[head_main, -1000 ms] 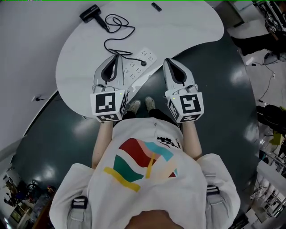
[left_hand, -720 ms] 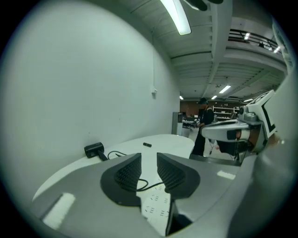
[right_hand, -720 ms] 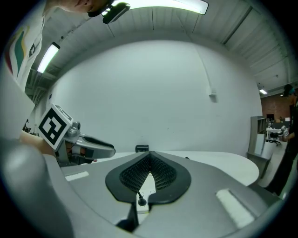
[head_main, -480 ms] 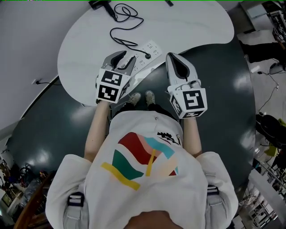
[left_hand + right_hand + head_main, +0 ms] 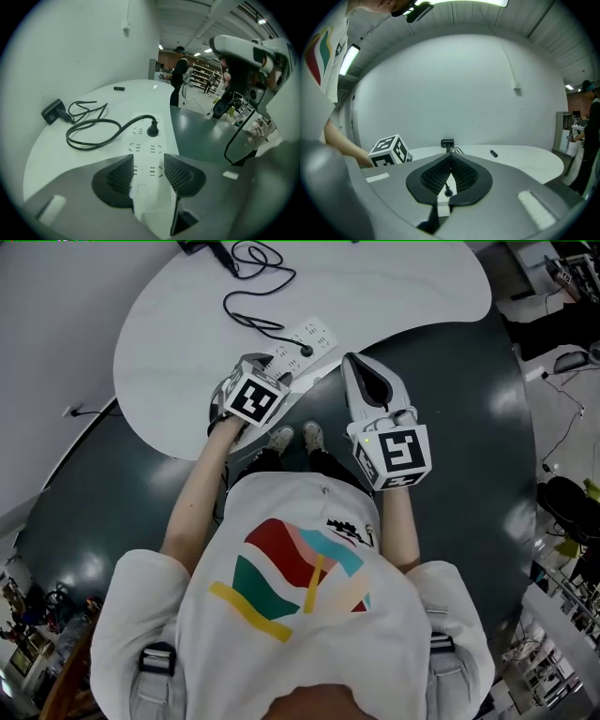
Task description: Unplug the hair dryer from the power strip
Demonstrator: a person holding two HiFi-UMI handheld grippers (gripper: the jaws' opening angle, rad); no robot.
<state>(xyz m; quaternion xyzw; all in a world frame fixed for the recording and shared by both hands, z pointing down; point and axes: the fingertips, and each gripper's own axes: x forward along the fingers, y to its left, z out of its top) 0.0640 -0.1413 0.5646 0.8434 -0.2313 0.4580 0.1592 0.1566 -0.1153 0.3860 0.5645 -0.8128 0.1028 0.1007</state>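
A white power strip (image 5: 302,339) lies near the front edge of the white table (image 5: 169,362). A black plug (image 5: 307,351) sits in one of its sockets. The black cord (image 5: 89,136) loops back to the black hair dryer (image 5: 54,111) at the far left. My left gripper (image 5: 272,367) points steeply down, its jaws opening. The near end of the power strip (image 5: 145,150) lies between them, and the pads are not pressing on it. My right gripper (image 5: 352,362) hangs just off the table edge, beside the strip. It is shut with nothing in it (image 5: 450,157).
A small black object (image 5: 119,88) lies at the table's far side. Dark floor surrounds the table, and my feet (image 5: 296,437) stand at its edge. A person (image 5: 179,79) stands well behind the table. A white wall runs along the left.
My left gripper has dropped and tipped downward over the near end of the power strip, and its jaws have gone from shut to open. The right gripper has stayed where it was.
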